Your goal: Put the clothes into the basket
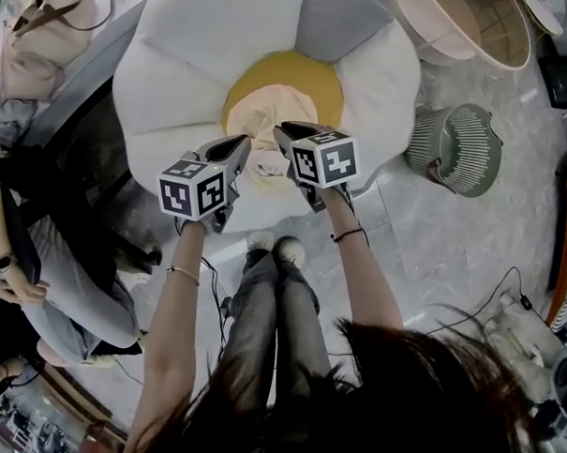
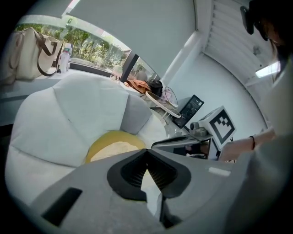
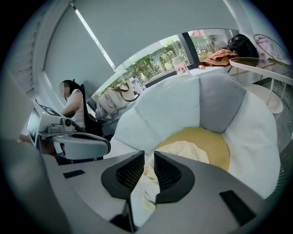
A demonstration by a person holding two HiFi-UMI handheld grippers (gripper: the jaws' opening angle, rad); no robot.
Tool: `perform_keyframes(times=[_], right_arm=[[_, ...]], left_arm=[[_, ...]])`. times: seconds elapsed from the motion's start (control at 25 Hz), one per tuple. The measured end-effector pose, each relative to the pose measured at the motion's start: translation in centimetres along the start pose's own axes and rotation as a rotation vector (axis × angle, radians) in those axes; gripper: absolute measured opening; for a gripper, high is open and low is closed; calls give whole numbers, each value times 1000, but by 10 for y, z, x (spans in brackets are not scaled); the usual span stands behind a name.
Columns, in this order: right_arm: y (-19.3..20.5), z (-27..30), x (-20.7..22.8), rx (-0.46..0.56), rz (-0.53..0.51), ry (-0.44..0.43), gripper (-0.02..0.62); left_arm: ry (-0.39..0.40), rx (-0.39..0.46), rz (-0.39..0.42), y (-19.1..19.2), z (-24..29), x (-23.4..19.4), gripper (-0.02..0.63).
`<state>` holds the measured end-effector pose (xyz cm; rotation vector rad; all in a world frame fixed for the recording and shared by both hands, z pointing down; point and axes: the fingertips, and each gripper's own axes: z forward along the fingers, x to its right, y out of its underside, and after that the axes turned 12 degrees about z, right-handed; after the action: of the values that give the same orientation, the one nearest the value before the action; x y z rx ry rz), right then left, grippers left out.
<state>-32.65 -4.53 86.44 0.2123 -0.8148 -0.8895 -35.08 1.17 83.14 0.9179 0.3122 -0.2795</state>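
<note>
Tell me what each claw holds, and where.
Right claw pinches the cream garment by a bunched fold on its near side. Left claw is shut; a hold cannot be told.

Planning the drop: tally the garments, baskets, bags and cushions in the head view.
Garment: 1
Baskets: 2 (green basket, beige basket)
Bag: 1
Cushion: 1
Total: 5

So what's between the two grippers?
A cream cloth, bunched on the cushion's yellow middle, sits between the left gripper and right gripper. The head view shows it best.
</note>
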Motion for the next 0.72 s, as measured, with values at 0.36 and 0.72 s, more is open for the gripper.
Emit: perform_keyframes(times=[0.36, 0.72], right_arm=[[26, 42, 31, -41, 74, -5, 136], [47, 75, 68, -44, 75, 36, 199]], left_arm=[[20, -20, -14, 37, 30, -19, 11], [49, -34, -29, 75, 58, -31, 11]])
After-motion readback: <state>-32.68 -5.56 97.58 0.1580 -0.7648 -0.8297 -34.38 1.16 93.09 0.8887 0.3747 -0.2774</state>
